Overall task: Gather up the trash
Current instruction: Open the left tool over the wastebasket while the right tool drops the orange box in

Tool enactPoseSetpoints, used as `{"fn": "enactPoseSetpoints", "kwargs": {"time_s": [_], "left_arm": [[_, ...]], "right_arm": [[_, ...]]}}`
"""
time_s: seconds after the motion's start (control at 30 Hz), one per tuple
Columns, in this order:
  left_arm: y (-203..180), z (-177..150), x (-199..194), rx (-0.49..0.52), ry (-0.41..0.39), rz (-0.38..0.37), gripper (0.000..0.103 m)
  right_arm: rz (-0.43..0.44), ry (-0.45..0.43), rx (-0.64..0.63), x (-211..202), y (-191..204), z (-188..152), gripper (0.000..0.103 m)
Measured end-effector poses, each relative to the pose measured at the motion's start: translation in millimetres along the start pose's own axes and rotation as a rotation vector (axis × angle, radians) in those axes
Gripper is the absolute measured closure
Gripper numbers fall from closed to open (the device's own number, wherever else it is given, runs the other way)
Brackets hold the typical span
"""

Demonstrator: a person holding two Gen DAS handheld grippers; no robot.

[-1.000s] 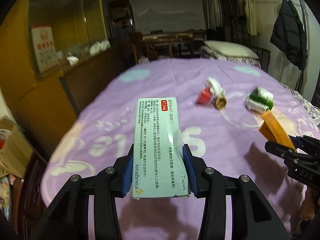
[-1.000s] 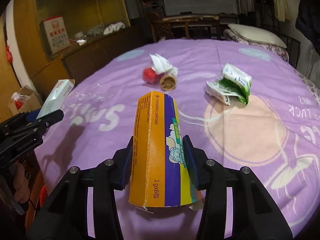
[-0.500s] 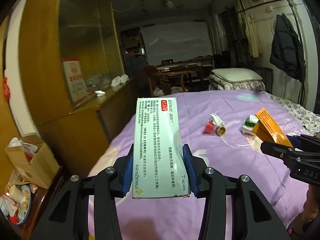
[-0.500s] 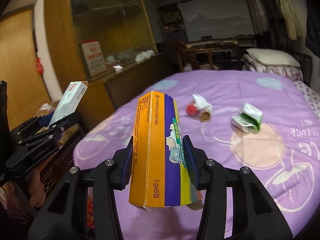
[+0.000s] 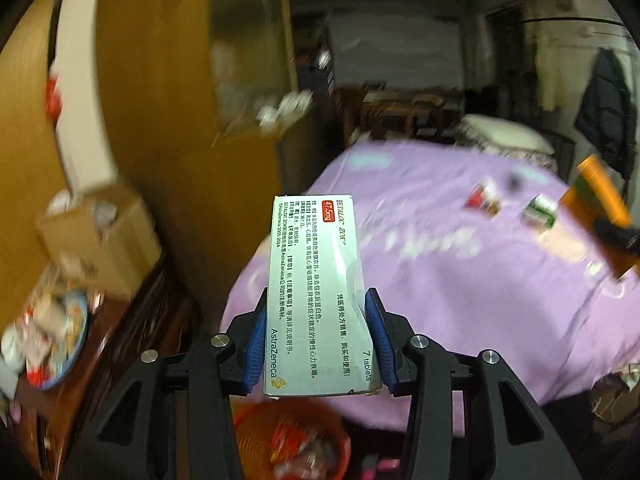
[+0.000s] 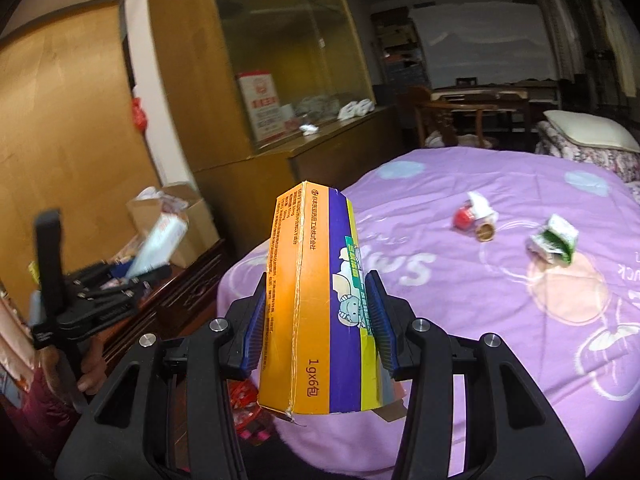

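The left gripper [image 5: 318, 338] was closed on a pale medicine box [image 5: 316, 296], above an orange basket [image 5: 248, 432] at 6 o'clock. The right gripper [image 6: 316, 334] clamped an orange and purple carton [image 6: 312, 300]. On the purple bedspread [image 6: 500, 320], at 2 o'clock, lay a red cup [image 6: 464, 218] and a green wrapper [image 6: 554, 240]. A cardboard box [image 5: 96, 236] stood at 9 o'clock beside the wooden cabinet [image 6: 248, 80].

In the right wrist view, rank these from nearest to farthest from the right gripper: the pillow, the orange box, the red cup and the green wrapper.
1. Orange box: clamped in the right gripper.
2. Red cup and green wrapper: both mid-bed on the purple blanket, cup left, wrapper right; too close to call.
3. Pillow: far right, at the head of the bed.
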State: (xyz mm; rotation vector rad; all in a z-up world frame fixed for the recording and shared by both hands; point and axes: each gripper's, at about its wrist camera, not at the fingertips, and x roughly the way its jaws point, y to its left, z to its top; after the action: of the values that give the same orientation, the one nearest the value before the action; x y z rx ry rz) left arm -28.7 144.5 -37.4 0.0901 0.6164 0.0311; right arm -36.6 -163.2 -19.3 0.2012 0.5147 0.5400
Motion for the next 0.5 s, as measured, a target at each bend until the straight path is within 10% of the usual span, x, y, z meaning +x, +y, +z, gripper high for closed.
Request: {"fn": "enactPoseSetpoints", "kwargs": {"time_s": [0.2, 0.27, 0.5], "left_arm": [[65, -66, 53, -0.143, 0.242, -0.009, 0.057], [71, -86, 71, -0.14, 0.327, -0.019, 0.043], [106, -92, 73, -0.225, 0.295, 0.022, 0.009]], "right_arm": [[0.042, 0.108, -0.044, 36, 31, -15, 0.057], [0.056, 0.148, -0.057, 48, 40, -21, 0.057], [0.134, 0.289, -0.116, 95, 78, -40, 0.056]]}}
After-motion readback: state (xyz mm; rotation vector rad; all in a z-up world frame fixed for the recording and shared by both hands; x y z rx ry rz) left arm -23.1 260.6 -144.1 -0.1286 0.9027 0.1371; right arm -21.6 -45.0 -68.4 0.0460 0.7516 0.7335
